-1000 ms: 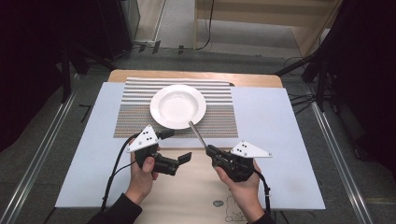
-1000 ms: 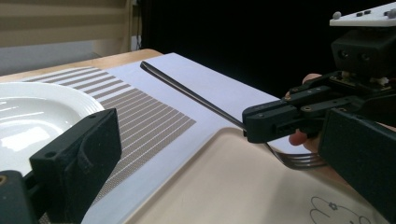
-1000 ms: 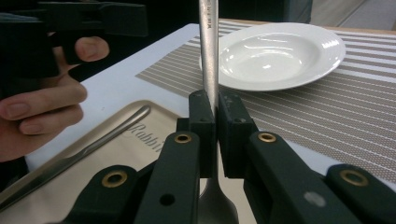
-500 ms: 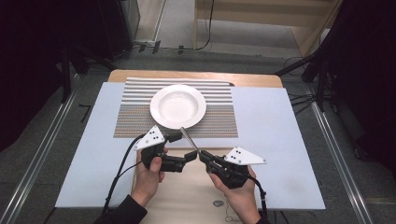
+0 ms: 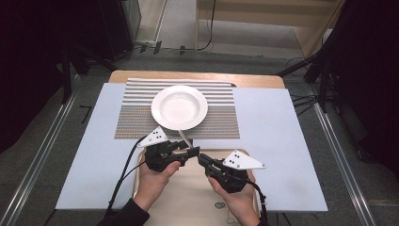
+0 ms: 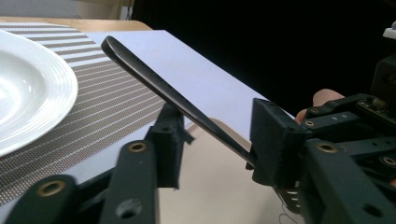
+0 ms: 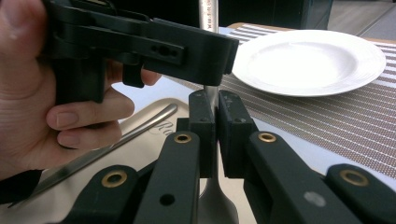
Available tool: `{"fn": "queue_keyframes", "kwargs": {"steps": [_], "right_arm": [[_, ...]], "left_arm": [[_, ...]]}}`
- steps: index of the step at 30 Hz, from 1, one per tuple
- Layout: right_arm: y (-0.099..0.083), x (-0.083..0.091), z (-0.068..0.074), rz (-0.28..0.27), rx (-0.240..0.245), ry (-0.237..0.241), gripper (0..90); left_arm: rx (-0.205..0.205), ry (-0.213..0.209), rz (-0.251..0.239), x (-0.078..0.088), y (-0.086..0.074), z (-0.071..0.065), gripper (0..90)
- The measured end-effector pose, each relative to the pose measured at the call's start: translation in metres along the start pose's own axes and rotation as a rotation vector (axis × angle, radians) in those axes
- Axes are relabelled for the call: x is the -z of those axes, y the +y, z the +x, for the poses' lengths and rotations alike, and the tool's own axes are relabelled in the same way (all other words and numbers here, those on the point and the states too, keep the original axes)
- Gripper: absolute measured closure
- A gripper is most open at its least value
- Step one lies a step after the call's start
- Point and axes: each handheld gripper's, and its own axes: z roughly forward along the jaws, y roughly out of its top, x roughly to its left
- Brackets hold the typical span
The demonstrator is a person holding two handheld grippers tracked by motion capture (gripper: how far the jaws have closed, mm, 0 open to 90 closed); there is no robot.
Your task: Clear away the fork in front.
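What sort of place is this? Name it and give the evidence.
Probably a lab or studio set up as a dining table, not a home. A white plate sits on a striped placemat over a pale blue table cover, while cables and dark stands ring the bare floor. Each hand works cutlery with a hand-held gripper.

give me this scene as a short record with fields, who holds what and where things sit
right gripper: fingers shut on the spoon near its bowl end, handle slanting up
left gripper: fingers have just been closing around the spoon's handle; contact unclear
plate: white, empty, on the striped mat
tray: beige, under both hands, a second utensil lying on it
table cover: pale blue
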Motion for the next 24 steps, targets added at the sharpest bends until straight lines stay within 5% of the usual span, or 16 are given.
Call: {"fn": "queue_keyframes", "kwargs": {"steps": [9, 13, 16, 18, 24], "right_arm": [[-0.001, -0.001, 0.002, -0.001, 0.01, -0.008, 83.9], [-0.003, -0.003, 0.006, -0.003, 0.024, -0.027, 83.8], [-0.005, -0.004, 0.008, -0.026, 0.035, -0.038, 82.2], [-0.005, -0.002, 0.008, -0.047, 0.055, -0.037, 68.8], [-0.002, 0.013, 0.0, -0.095, 0.069, -0.065, 47.4]], "left_arm": [[0.064, -0.047, 0.002, 0.001, -0.002, 0.006, 70.7], [0.121, -0.152, -0.005, 0.002, 0.0, 0.008, 83.8], [0.134, -0.164, 0.003, 0.002, 0.002, 0.009, 86.9], [0.133, -0.163, 0.007, 0.004, 0.002, 0.01, 87.0], [0.118, -0.159, 0.011, 0.013, 0.001, 0.014, 87.1]]}}
